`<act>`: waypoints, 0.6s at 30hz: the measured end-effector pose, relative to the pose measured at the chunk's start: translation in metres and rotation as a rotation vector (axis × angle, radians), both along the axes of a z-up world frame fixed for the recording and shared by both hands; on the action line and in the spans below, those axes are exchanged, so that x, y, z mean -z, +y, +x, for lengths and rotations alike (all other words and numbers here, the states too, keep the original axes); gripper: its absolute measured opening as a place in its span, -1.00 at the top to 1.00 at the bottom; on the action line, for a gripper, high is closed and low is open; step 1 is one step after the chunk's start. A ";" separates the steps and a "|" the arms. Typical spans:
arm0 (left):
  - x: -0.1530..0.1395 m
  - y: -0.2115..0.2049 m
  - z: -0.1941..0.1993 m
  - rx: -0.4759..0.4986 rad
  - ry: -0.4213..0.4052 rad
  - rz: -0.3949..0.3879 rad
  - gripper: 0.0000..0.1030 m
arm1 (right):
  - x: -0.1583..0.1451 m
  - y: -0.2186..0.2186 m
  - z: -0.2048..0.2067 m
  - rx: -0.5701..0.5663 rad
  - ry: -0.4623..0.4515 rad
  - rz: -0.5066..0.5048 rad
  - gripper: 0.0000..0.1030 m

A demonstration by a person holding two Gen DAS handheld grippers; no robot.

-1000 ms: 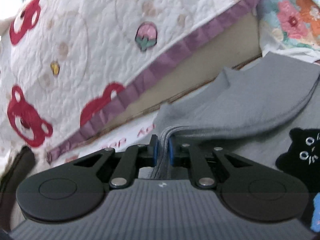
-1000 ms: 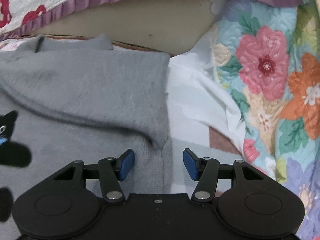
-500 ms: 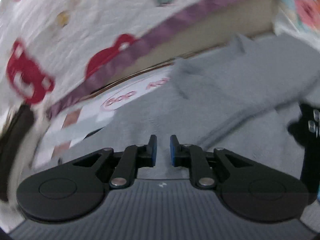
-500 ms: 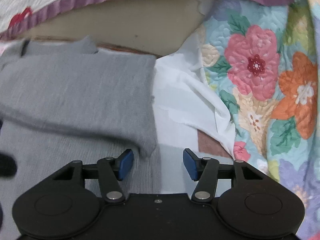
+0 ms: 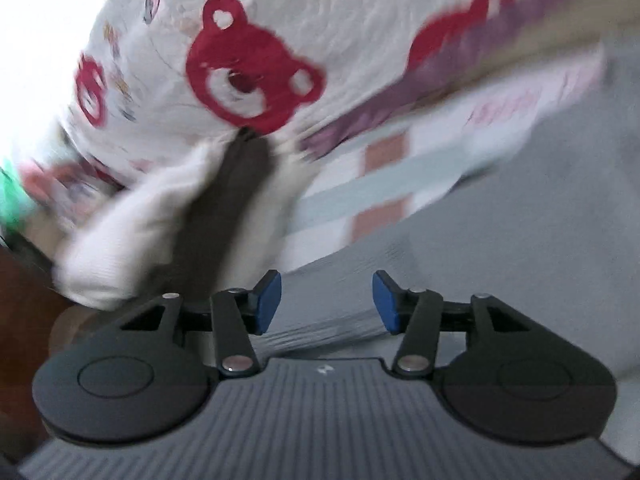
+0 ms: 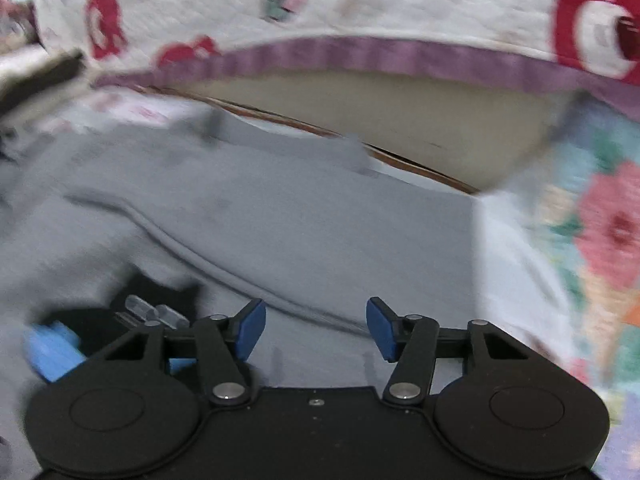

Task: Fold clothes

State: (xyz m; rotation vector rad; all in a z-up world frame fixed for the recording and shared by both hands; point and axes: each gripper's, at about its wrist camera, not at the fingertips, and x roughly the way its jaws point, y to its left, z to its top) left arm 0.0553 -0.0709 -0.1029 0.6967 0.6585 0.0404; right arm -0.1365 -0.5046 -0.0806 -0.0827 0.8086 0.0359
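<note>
Under both claws lies the grey sweater (image 6: 304, 216), spread flat on the bed with one part folded over – a black cat print (image 6: 132, 304) shows near its lower left. Left claw (image 5: 326, 300) is opening, its blue pads apart above the sweater's edge, nothing between them. Right claw (image 6: 316, 330) is closing a little, still wide, holding nothing. Behind hangs a white quilt (image 5: 320, 20) with red bears.

left gripper (image 5: 326, 302): jaws opening, nothing gripped, tilted downward | right gripper (image 6: 316, 328): jaws closing, apparently nothing pinched (view blurred), tilted downward
</note>
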 end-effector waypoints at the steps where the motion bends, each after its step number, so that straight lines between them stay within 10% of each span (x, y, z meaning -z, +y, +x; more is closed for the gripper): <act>1: 0.003 0.004 0.002 0.012 0.020 0.006 -0.03 | -0.004 0.007 0.006 -0.012 -0.007 0.046 0.11; 4: 0.012 0.018 0.010 -0.005 0.149 -0.027 -0.19 | -0.009 0.030 0.023 -0.060 -0.005 0.159 0.80; 16: 0.048 0.022 0.027 0.113 0.026 0.204 -0.31 | 0.022 0.116 0.046 -0.282 0.066 0.292 0.76; 18: 0.044 0.026 0.032 0.097 0.036 0.150 0.11 | 0.023 0.120 0.045 -0.295 0.077 0.294 0.74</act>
